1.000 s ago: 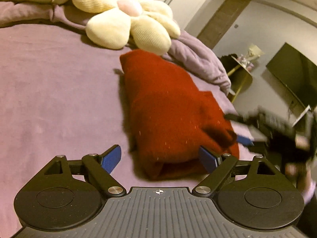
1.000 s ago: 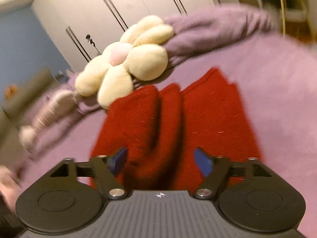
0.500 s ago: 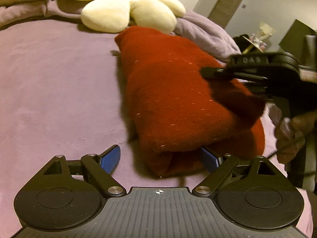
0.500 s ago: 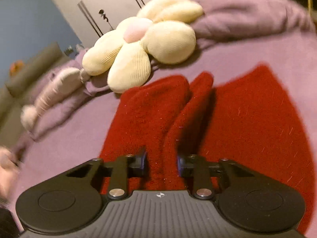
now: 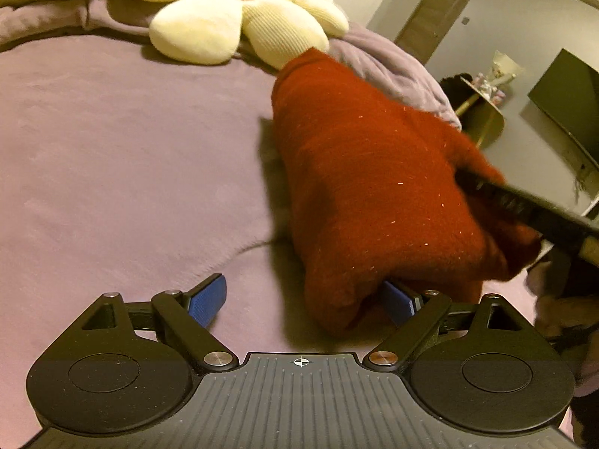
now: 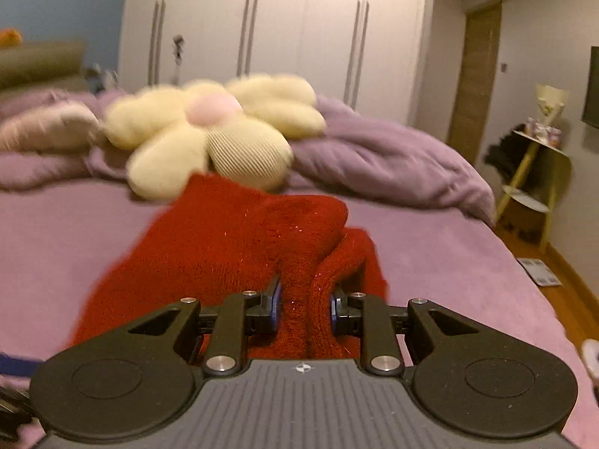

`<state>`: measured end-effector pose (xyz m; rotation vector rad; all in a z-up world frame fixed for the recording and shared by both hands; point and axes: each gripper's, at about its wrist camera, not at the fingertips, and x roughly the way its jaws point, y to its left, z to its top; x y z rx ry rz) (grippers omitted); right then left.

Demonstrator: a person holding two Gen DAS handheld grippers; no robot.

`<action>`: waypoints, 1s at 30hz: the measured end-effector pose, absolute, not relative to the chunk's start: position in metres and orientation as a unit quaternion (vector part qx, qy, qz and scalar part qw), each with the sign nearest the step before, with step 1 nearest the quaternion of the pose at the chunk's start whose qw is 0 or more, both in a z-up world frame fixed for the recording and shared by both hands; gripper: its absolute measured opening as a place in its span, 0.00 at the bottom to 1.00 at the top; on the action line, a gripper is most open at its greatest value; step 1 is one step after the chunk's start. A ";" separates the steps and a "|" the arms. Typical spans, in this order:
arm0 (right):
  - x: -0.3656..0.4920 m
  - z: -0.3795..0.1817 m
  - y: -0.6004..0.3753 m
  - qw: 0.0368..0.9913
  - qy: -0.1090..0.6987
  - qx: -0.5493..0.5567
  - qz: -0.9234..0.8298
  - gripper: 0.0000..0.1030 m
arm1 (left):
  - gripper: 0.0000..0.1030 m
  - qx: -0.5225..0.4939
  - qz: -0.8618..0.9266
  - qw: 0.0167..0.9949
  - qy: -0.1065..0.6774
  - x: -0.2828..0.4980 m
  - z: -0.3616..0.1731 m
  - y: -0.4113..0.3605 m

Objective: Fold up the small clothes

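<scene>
**Red garment pinched by the right gripper on a purple bed**

The red garment point(image 5: 374, 194) lies in the left wrist view as a thick, fuzzy bundle on the purple bedsheet point(image 5: 123, 172), its fabric flecked with pale lint. Its near end rises off the sheet and sits between the blue pads of the left gripper point(image 5: 305, 301), whose jaws stand wide; the right-hand pad is just beside the cloth, the other well apart from it. The right gripper point(image 5: 524, 205) comes in dark and blurred from the right edge, meeting the garment's far side. Beyond the bundle rests a cream flower cushion point(image 5: 239, 11) with a pink middle, beside a rumpled lilac duvet point(image 5: 389, 71). A wooden door point(image 5: 430, 18) and a dark screen point(image 5: 569, 101) show on the right.

In the right wrist view the red garment point(image 6: 239, 243) fills the middle, a raised fold of it clamped between the narrow pads of the right gripper point(image 6: 304, 308), which have just been closing on it. The flower cushion point(image 6: 209, 134) lies behind, blurred, with the duvet point(image 6: 393, 157) to its right. White wardrobe doors point(image 6: 299, 37) line the back wall, and a small yellow side table point(image 6: 539, 172) stands beside the bed on wooden floor.
</scene>
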<state>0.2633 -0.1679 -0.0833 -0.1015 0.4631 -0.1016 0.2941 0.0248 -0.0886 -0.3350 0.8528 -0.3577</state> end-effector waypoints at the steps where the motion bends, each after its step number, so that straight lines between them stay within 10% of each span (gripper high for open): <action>1: 0.264 -0.089 -0.171 0.969 0.236 -0.054 -0.056 0.21 | 0.90 -0.158 -0.175 0.881 0.411 0.294 -0.088 0.022; 23: 0.276 -0.130 -0.195 0.957 0.268 -0.084 -0.074 0.23 | 0.92 -0.142 -0.157 0.867 0.450 0.300 -0.089 0.011; 30: 0.252 -0.111 -0.218 0.959 0.272 0.004 -0.082 0.57 | 0.92 -0.148 -0.153 0.871 0.442 0.289 -0.080 0.024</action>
